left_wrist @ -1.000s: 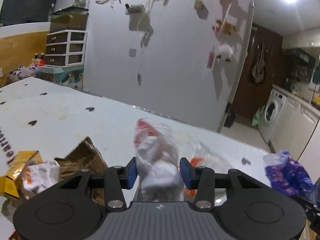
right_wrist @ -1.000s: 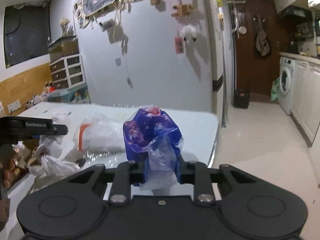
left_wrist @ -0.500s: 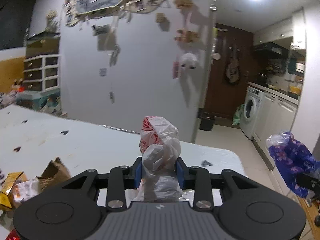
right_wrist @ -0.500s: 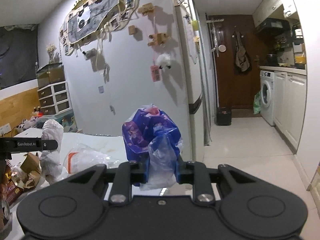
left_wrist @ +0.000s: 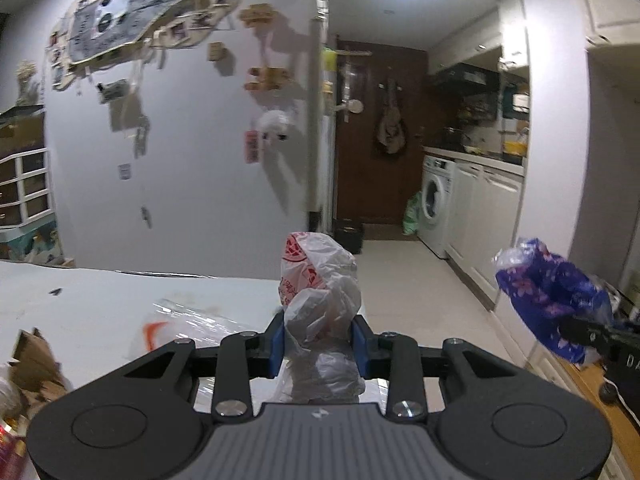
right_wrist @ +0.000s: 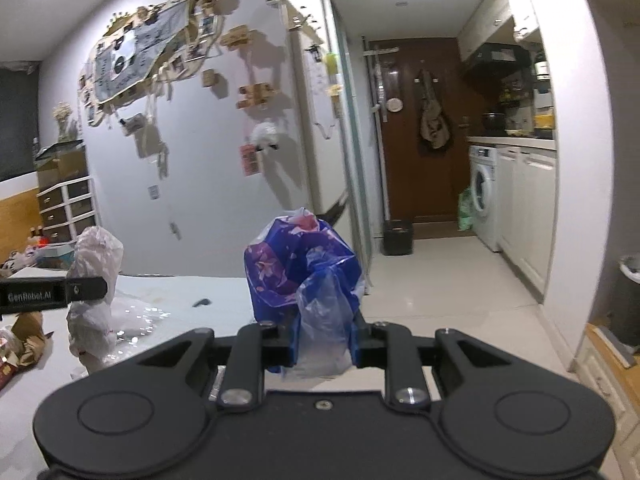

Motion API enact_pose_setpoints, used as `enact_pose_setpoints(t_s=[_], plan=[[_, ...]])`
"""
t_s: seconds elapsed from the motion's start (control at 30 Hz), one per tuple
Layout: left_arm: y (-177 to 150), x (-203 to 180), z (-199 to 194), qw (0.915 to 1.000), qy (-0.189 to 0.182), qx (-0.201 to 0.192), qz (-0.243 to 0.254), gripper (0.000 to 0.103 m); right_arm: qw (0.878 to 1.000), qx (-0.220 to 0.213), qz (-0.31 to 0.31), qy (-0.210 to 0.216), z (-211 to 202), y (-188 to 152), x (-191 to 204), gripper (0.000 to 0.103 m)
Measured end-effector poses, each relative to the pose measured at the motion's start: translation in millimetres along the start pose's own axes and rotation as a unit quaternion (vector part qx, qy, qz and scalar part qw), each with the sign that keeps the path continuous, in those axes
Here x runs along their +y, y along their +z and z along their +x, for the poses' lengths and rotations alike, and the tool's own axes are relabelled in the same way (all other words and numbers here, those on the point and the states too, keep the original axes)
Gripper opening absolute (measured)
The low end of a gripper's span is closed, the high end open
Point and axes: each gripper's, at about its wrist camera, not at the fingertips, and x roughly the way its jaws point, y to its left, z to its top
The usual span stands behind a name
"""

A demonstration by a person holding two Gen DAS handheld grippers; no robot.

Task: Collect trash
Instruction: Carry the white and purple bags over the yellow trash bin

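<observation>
Lifted clear of the white bench (left_wrist: pixel 100 304) since a second ago, both bags ride toward the kitchen: left claw (left_wrist: pixel 319 340) clamped on a white plastic bag (left_wrist: pixel 320 284), right claw (right_wrist: pixel 323 338) clamped on a blue floral bag (right_wrist: pixel 296 268).

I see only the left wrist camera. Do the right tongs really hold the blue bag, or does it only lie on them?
Observer: They hold it. In the right wrist view the right tongs are shut on the blue bag, pinching its pale lower part.
Operator: Is a bin somewhere near?
Observer: Yes, a dark bin stands on the floor at the right edge of that view.
</observation>
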Motion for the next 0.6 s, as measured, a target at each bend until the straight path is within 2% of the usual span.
enact_pose_setpoints(t_s=[0.3,0.6], plan=[[-22,-57,-18,0.9992,-0.039,0.009,0.006,0.035,0.999,-0.003,0.01,-0.037,-45,-5,-45,0.024],[-44,-117,-38,0.997,-0.071,0.022,0.023,0.035,0.997,0.005,0.04,-0.059,-82,-25,-84,0.024]])
